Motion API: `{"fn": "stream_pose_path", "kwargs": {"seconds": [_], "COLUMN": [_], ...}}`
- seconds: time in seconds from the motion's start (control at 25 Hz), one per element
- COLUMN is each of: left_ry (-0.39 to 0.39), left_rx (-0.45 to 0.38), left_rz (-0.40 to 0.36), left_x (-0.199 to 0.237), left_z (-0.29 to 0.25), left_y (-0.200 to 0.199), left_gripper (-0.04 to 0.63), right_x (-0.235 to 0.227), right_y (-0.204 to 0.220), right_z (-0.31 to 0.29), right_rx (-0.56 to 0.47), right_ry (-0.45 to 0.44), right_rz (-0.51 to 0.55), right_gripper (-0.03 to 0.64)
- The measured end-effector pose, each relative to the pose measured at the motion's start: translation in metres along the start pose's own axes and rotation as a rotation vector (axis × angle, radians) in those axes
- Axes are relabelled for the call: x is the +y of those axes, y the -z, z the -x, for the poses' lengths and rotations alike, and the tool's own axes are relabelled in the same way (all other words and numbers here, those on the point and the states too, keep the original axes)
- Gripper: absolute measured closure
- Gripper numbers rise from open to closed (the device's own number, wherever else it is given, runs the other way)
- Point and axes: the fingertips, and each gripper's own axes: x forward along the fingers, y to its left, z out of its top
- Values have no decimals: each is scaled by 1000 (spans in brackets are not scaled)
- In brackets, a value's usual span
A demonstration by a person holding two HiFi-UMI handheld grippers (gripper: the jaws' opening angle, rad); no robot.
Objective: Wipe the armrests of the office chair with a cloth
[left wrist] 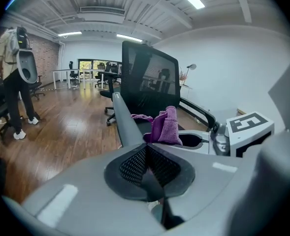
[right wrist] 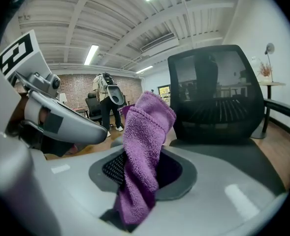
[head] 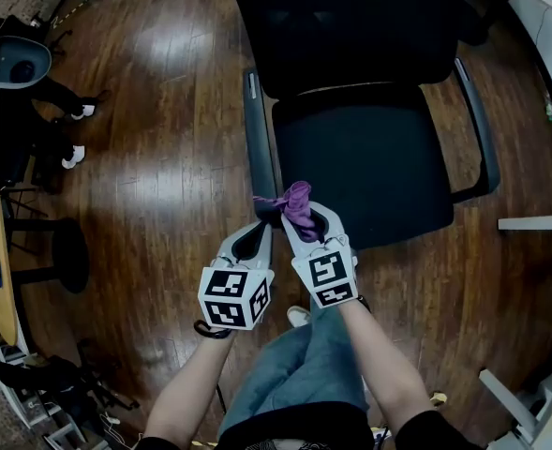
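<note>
Wooden floor [head: 163, 167] surrounds the office chair [head: 369, 148]; a person [head: 41, 92] stands well off to the left. The right gripper [head: 304, 221] pinches the purple cloth [head: 297, 201], which is bunched upright at the near end of the left-hand armrest [head: 256, 129]. That armrest's long axis runs straight away, and the left gripper [head: 263, 224], pressed together on nothing, sits just beside.

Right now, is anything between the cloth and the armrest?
Nothing visible. The cloth, held in the right gripper, is at the near end of the armrest; the left gripper is beside it, shut and empty.
</note>
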Motion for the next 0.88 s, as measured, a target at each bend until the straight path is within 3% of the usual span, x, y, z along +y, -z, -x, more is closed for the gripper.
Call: {"fn": "stream_pose_path", "kwargs": {"seconds": [0.48, 0.64, 0.88], "left_ry": [-7, -10, 10], "left_rx": [26, 11, -66], "left_rz": [25, 35, 65], "left_x": [4, 8, 1], "left_z": [-2, 5, 37], "left_y": [66, 57, 5], "left_gripper": [591, 590, 591], "right_x": [6, 8, 30], "right_y": [92, 71, -7], "right_z": [-15, -3, 27], "right_rx": [93, 88, 42], "right_ry": [0, 5, 25], "right_rz": [-34, -11, 23], "right_gripper": [500, 500, 500]}}
